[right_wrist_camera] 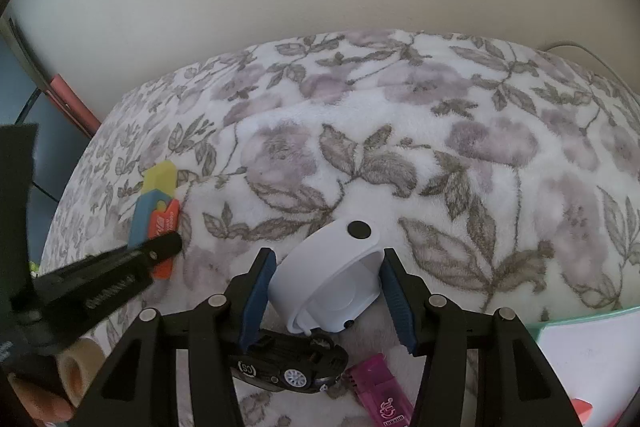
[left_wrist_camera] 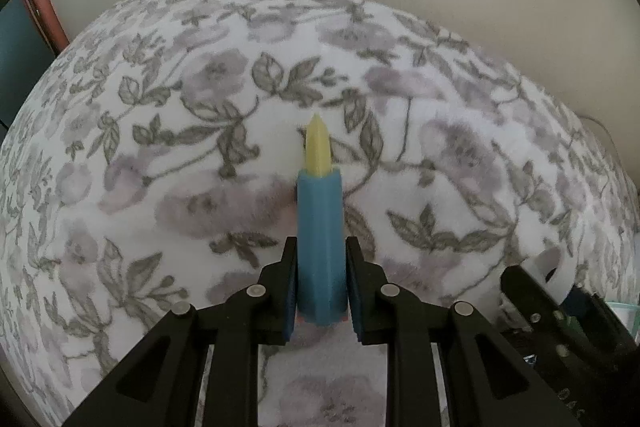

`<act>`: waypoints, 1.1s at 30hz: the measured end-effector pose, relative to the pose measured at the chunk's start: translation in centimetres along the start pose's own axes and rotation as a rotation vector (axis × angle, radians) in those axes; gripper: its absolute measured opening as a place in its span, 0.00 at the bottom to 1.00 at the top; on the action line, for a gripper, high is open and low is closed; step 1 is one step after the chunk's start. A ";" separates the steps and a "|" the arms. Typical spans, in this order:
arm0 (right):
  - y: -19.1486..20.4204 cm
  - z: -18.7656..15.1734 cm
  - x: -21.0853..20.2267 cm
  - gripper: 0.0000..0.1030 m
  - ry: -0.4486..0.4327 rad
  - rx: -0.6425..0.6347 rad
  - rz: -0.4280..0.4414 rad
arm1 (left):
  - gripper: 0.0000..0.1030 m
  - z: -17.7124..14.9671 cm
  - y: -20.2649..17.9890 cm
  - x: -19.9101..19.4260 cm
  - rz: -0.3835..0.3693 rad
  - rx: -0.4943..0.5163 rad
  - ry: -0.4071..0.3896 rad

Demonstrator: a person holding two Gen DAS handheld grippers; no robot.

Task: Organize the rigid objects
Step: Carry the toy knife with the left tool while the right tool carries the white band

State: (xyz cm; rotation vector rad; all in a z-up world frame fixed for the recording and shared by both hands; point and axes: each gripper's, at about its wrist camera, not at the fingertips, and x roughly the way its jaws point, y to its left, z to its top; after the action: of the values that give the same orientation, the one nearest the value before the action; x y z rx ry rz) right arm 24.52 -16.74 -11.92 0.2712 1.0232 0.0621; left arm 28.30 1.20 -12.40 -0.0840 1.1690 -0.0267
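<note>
Nearest your right wrist camera lies a black toy car [right_wrist_camera: 290,367], just under your right gripper [right_wrist_camera: 326,297], with a pink lighter [right_wrist_camera: 380,393] touching its right end. Between that gripper's blue pads [right_wrist_camera: 256,297] sits a white round holder [right_wrist_camera: 332,279], tilted on the floral blanket [right_wrist_camera: 400,131]; the right pad touches its rim, the left pad stands just beside its wall, so I cannot tell whether it is truly clamped. At the blanket's near right corner a green-edged tray [right_wrist_camera: 580,327] shows.

Your left gripper [left_wrist_camera: 322,287] is closed on a blue and yellow utility knife [left_wrist_camera: 320,227], both pads pressed to its blue body, the yellow tip pointing away over the middle of the blanket [left_wrist_camera: 160,107]. In the right view the same knife [right_wrist_camera: 154,203] appears near the blanket's left edge with an orange part along its side, your left gripper [right_wrist_camera: 160,249] across it. A beige tape roll [right_wrist_camera: 74,371] lies at the near left corner.
</note>
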 end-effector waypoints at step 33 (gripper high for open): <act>-5.0 -4.0 -19.1 0.53 -0.227 0.197 -0.077 | 0.22 -4.4 -6.6 -16.3 -0.129 0.038 -0.118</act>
State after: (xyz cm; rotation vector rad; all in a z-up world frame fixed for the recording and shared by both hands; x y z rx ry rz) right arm 10.82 -24.14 0.79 0.4083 0.8132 -0.1378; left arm 18.05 -4.52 1.45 -0.1259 1.0437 -0.1558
